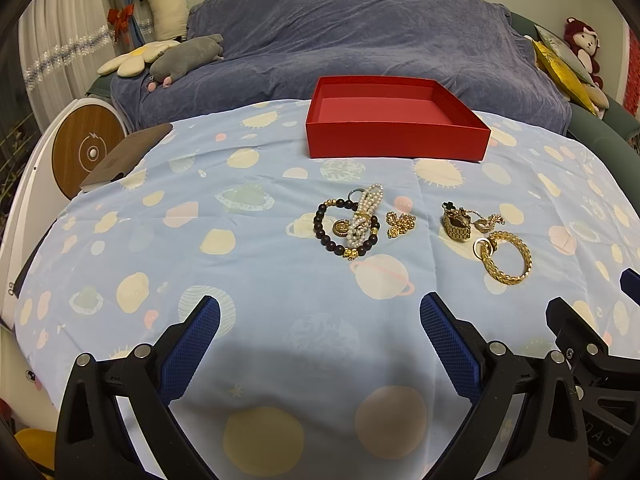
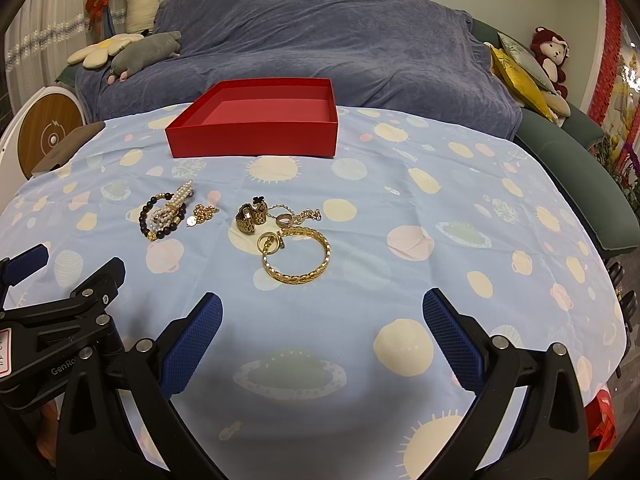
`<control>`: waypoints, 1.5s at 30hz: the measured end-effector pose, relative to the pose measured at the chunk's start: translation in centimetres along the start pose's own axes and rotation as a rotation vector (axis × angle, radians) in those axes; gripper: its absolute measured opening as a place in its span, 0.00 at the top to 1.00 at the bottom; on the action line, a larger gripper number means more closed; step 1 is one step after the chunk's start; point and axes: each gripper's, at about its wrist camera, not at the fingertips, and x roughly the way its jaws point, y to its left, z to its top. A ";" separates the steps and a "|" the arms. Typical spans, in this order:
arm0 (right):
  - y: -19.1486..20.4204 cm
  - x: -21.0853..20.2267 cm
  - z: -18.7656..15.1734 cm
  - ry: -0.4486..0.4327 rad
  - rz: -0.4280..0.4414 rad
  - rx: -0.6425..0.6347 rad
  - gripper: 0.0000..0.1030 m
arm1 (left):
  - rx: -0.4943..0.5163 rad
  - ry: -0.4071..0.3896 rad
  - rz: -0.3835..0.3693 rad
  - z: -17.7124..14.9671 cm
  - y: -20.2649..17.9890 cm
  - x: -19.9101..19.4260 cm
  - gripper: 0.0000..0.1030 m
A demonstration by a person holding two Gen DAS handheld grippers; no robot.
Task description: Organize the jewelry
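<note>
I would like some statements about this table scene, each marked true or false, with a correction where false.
1. The red box holds no jewelry. True.
2. The left tool grips the gold bangle. False: both the left tool and the right tool are open and hold nothing; the bangle lies on the cloth.
3. The pearl strand lies across the dark bead bracelet. True.
4. The red box stands nearer to the tools than the jewelry does. False: it stands beyond the jewelry, toward the sofa.
5. The tablecloth is plain white. False: it is light blue with planets and suns.
</note>
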 end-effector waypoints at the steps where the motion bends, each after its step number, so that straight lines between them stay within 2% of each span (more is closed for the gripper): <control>1: 0.0 0.0 0.0 -0.001 0.000 0.000 0.05 | 0.000 0.000 0.000 0.0 0.0 0.0 0.05; 45: -0.2 0.1 -0.1 0.002 0.004 0.006 0.05 | 0.000 0.007 -0.005 -0.2 -0.3 0.1 0.05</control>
